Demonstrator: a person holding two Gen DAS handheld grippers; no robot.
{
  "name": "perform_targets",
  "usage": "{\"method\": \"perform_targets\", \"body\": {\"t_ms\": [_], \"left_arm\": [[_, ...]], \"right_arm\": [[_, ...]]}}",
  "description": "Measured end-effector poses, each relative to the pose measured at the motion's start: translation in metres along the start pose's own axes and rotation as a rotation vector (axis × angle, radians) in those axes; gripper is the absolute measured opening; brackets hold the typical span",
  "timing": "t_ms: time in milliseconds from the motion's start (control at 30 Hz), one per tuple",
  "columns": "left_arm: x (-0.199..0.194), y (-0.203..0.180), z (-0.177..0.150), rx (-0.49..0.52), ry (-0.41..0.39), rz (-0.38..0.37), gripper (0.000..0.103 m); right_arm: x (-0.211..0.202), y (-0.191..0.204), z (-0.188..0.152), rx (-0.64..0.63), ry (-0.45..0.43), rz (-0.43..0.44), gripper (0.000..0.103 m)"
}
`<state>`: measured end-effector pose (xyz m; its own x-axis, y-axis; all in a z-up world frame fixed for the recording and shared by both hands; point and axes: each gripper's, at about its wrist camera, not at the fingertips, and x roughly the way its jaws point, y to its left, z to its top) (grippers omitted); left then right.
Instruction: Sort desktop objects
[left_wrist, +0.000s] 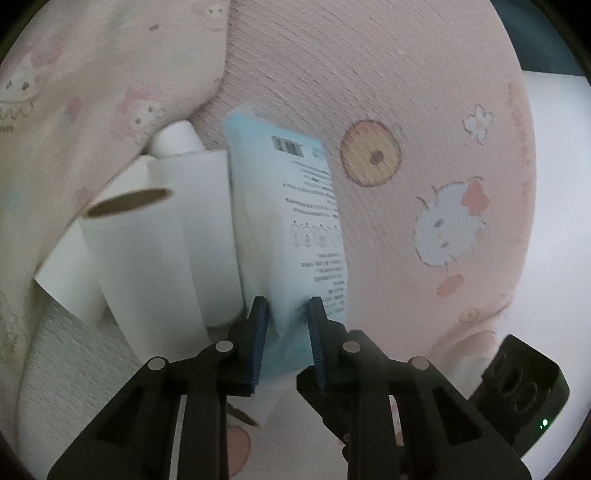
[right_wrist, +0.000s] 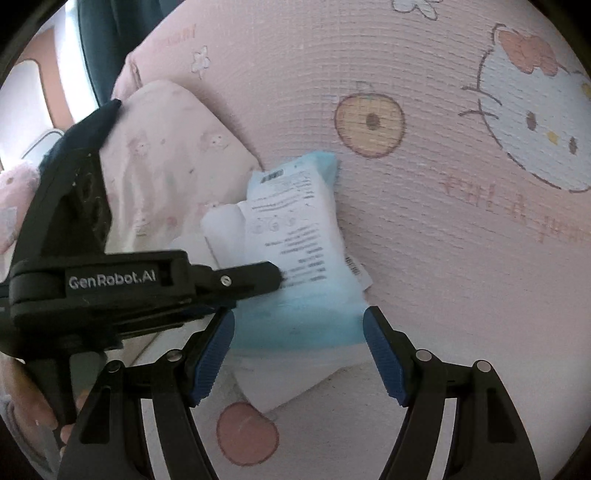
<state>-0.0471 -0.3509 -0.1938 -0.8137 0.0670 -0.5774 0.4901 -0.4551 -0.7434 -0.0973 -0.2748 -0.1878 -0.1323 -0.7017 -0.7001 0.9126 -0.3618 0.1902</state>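
Observation:
A soft blue and white packet with a barcode and printed text lies on a pink cartoon mat. My left gripper is shut on the packet's near blue end, which fills the gap between its pads. In the right wrist view the same packet lies ahead, and the left gripper's black finger presses on its left side. My right gripper stands open, with its blue pads on either side of the packet's near end and nothing gripped.
A white paper roll with a brown core leans against the packet's left side, with a white bottle cap behind it. A pink printed blanket is bunched up at left. A black device body shows at lower right.

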Motion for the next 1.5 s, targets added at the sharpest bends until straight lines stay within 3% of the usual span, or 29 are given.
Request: {"method": "perform_targets", "body": {"t_ms": [100, 233, 400, 633, 833, 967, 1067, 1200, 1433, 1500], "left_arm": [[0.003, -0.003, -0.005, 0.010, 0.053, -0.061, 0.020], [0.004, -0.017, -0.021, 0.108, 0.055, -0.048, 0.020], [0.014, -0.021, -0.037, 0.061, 0.100, -0.148, 0.019], [0.023, -0.049, -0.055, 0.168, 0.146, -0.185, 0.019], [0.022, -0.049, -0.055, 0.152, 0.135, -0.163, 0.019], [0.021, -0.036, -0.056, 0.082, 0.122, -0.131, 0.040], [0.031, -0.031, -0.055, 0.039, 0.127, -0.108, 0.041], [0.034, -0.032, -0.053, 0.059, 0.118, -0.074, 0.047], [0.037, -0.015, -0.060, 0.040, 0.181, 0.008, 0.048], [0.040, -0.004, -0.066, 0.006, 0.208, 0.000, 0.042]], "right_arm": [[0.000, -0.005, -0.005, 0.019, 0.023, 0.042, 0.070], [-0.007, -0.009, -0.020, 0.049, 0.037, 0.047, 0.070], [-0.010, -0.013, -0.039, 0.075, 0.059, 0.023, 0.070], [-0.032, -0.033, -0.055, 0.179, 0.008, 0.015, 0.070], [-0.045, -0.056, -0.066, 0.294, -0.005, -0.020, 0.070], [-0.047, -0.072, -0.073, 0.391, 0.015, -0.016, 0.070], [-0.042, -0.076, -0.076, 0.430, 0.039, -0.005, 0.070], [-0.041, -0.074, -0.085, 0.473, 0.049, 0.027, 0.070], [-0.037, -0.053, -0.089, 0.416, 0.044, 0.062, 0.070], [-0.033, -0.048, -0.087, 0.383, 0.049, 0.062, 0.070]]}}
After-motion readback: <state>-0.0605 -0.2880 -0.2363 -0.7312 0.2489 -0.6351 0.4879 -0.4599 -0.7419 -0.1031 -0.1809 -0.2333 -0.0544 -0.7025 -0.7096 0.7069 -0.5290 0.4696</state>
